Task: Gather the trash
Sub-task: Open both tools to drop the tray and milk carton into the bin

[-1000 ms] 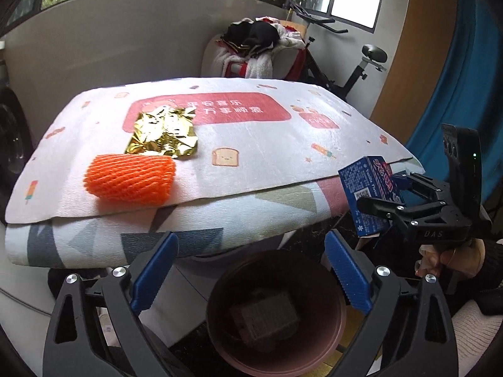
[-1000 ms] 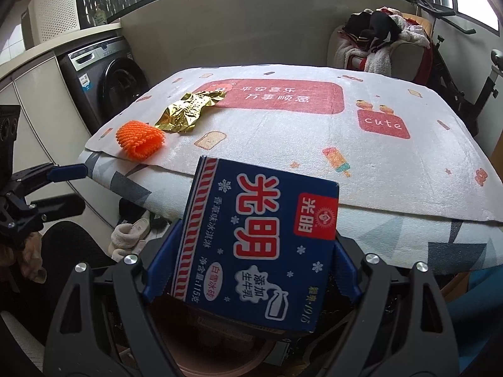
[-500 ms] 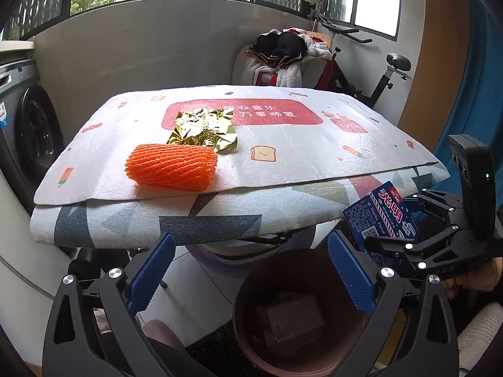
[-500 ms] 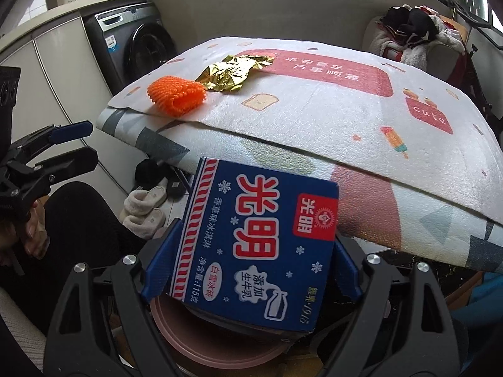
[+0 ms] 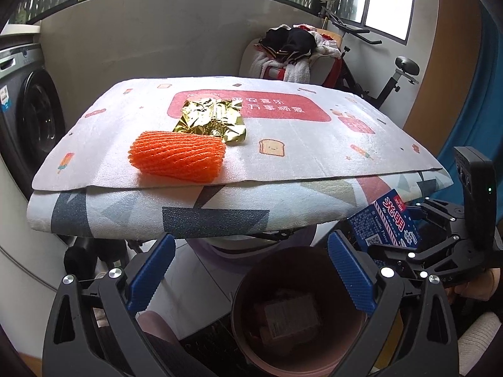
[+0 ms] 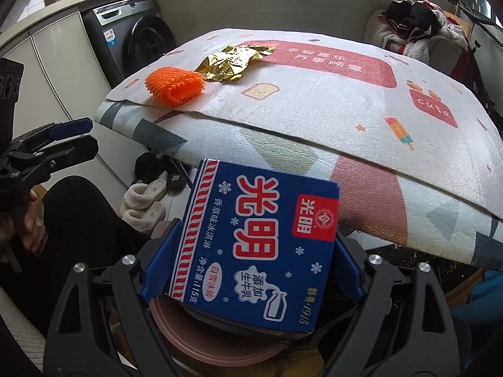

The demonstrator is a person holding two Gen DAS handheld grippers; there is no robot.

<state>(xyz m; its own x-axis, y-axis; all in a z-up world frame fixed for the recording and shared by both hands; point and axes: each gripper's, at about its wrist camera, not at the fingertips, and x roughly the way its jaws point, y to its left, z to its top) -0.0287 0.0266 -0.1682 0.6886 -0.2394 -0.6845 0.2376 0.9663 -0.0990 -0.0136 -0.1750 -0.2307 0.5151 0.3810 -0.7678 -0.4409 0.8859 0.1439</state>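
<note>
Blue ice-cream carton [image 6: 254,251] pinched in right gripper [image 6: 251,270] above pink bin [image 5: 298,311], left gripper [image 5: 251,278] spread, holding nothing.

left gripper [image 5: 248,271], right gripper [image 6: 251,270]: black frames, silver screws, blue ribbed pads [image 5: 352,275]; bare-skinned hand [image 6: 30,220].

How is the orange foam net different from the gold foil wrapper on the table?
The orange foam net is puffy and tube-shaped with a ribbed mesh surface; the gold foil wrapper is flattened, crinkled and shiny. The net lies nearer the table's front edge, the wrapper behind it, toward the red printed panel. In the right wrist view their edges meet or overlap. Both rest loose on the patterned mat, held by neither tool.
</note>
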